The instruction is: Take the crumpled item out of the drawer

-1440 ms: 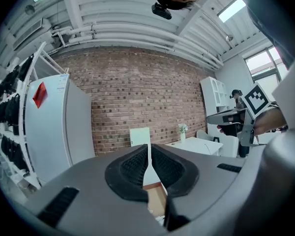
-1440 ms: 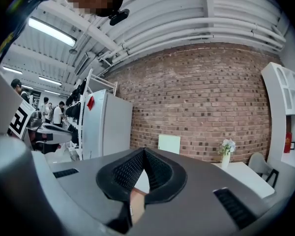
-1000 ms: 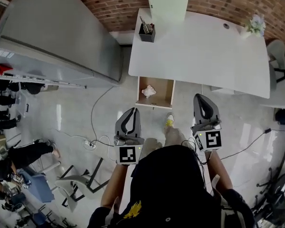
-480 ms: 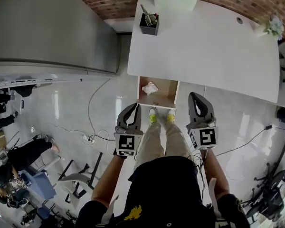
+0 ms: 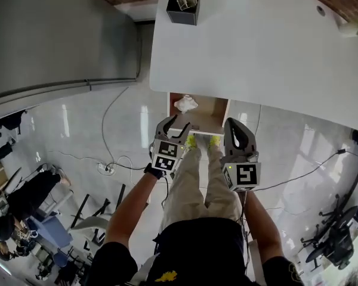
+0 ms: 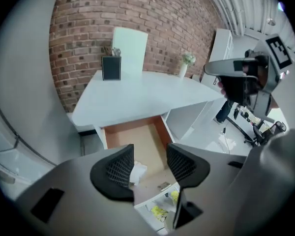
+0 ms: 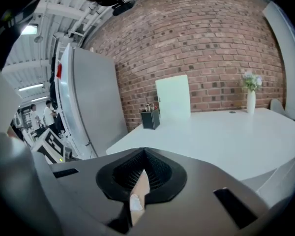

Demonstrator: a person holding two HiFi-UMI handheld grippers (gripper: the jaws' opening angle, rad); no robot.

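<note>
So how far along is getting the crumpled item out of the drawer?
Done: the drawer is open. In hand: the left gripper, jaws opening and empty, points into it; the right gripper is shut. Left: gripping the crumpled white item inside and lifting it out.

An open drawer (image 5: 210, 109) juts from under the table's (image 5: 274, 46) near edge, toward its left end. A crumpled item (image 5: 186, 104) lies in the drawer's left part. A pen holder (image 5: 182, 8) stands on the table's far left corner. A tall cabinet (image 5: 59, 34) stands left of the table.
</note>
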